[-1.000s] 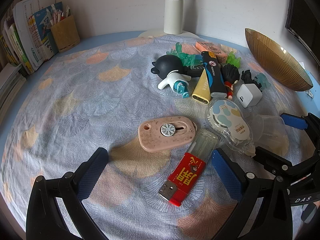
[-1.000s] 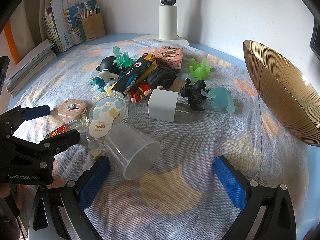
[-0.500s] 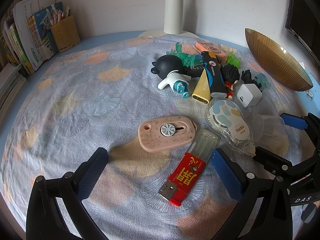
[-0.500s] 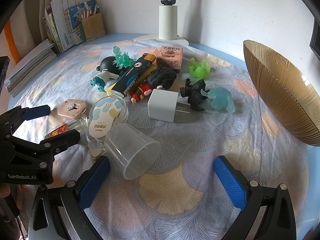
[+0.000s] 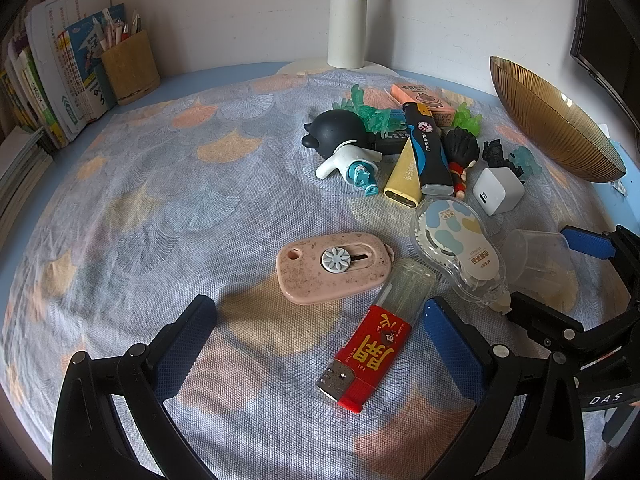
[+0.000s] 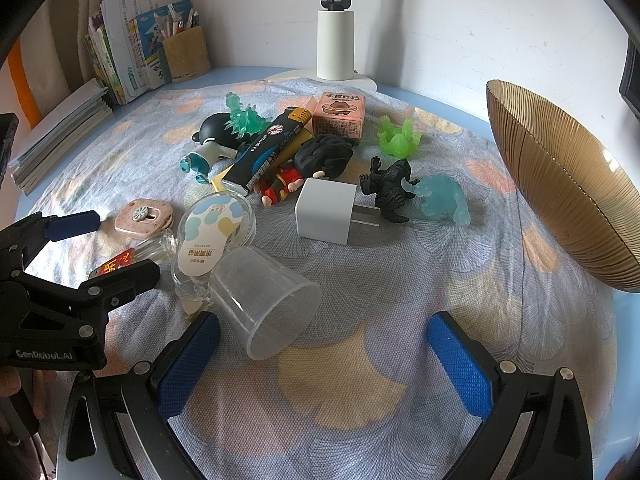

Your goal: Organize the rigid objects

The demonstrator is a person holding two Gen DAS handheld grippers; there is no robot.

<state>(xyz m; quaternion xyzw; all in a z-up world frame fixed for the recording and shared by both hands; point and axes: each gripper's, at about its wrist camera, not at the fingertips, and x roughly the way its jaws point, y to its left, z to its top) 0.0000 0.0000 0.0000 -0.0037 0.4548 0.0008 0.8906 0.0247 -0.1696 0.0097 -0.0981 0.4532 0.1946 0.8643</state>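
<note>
- Clear plastic cup (image 6: 266,302) lies tipped, just beside the white cube charger (image 6: 325,211).
- Ribbed amber glass bowl (image 6: 560,184) sits well apart from it.
- Right gripper (image 6: 324,354) gapes wide.

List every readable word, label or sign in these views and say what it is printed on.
"FASHION": black and blue lighter
"DAS": right gripper's body, seen from the left wrist view
"GenRobot.AI": left gripper's body, seen from the right wrist view
Red lighter: a large gold Chinese character
Pink box, correction tape, books: print too small to read
</note>
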